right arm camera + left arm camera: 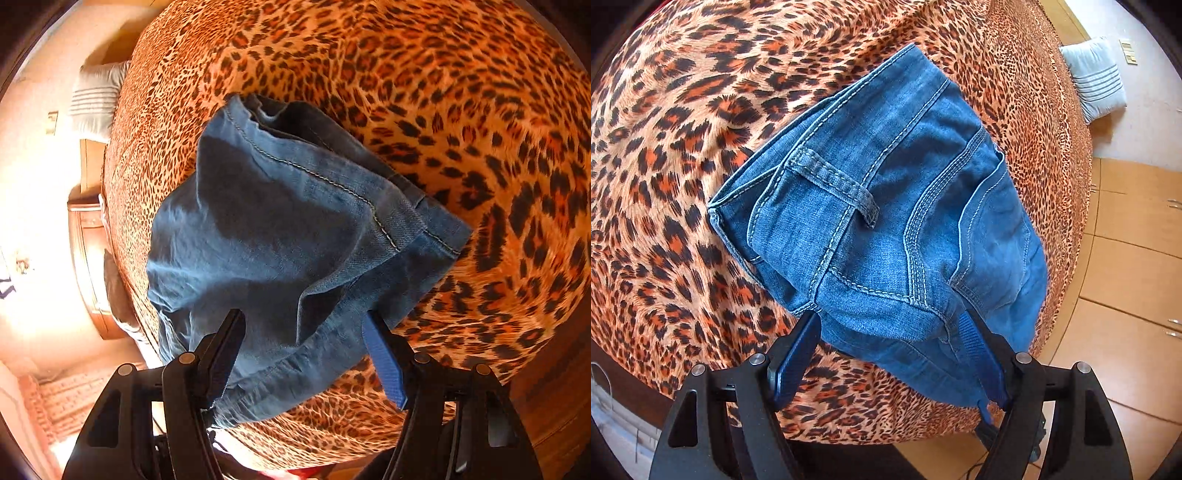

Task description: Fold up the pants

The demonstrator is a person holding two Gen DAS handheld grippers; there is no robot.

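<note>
While left gripper (890, 328) spreads at jeans (886, 206) waistband, right gripper (303, 328) spreads at hems.

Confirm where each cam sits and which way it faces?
Left wrist: on the left gripper, looking along its open fingers, down at the waistband end of the jeans on the leopard-print bedspread; pillow and floor beyond. Only the gripper shows.
Right wrist: on the right gripper, also open, looking down at the hem end of the jeans; only the gripper shows.
Shared: jeans, bedspread, pillow.
</note>
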